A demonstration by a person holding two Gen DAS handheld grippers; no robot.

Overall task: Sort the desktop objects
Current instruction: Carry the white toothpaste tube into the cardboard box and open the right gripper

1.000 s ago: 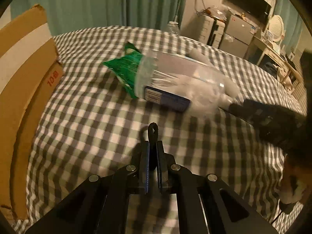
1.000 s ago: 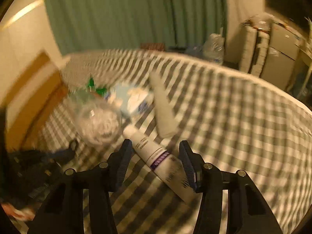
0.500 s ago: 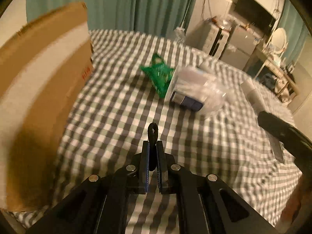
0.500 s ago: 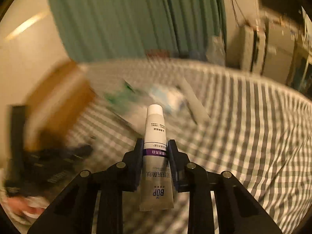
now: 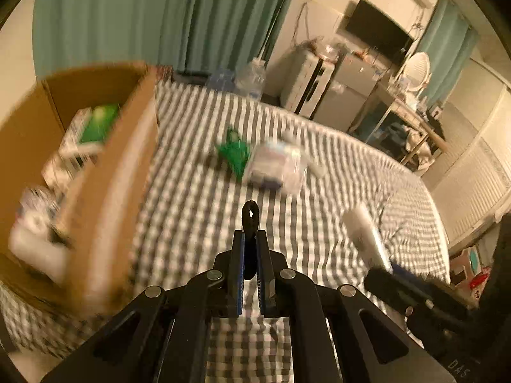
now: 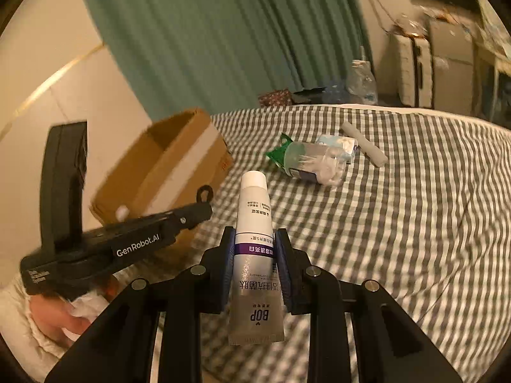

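My right gripper (image 6: 255, 239) is shut on a white and silver tube (image 6: 255, 223) with a purple band, held above the checked cloth, cap pointing away; the tube also shows in the left wrist view (image 5: 364, 229). My left gripper (image 5: 250, 239) is shut on a small black loop (image 5: 250, 215) and shows in the right wrist view (image 6: 204, 204), beside an open cardboard box (image 6: 166, 166). The box (image 5: 105, 172) holds several items. A clear plastic tub (image 6: 314, 162), a green packet (image 6: 278, 153) and a grey stick (image 6: 364, 148) lie farther on the cloth.
The checked cloth (image 6: 399, 223) covers a wide surface. Green curtains (image 6: 223, 32) hang behind. White cabinets (image 5: 319, 92) and a desk stand at the back right. A plastic bottle (image 6: 361, 79) stands past the far edge.
My right gripper closed on the tube and lifted it off the cloth. My left gripper pulled back and up with the black loop; the box's inside came into view.
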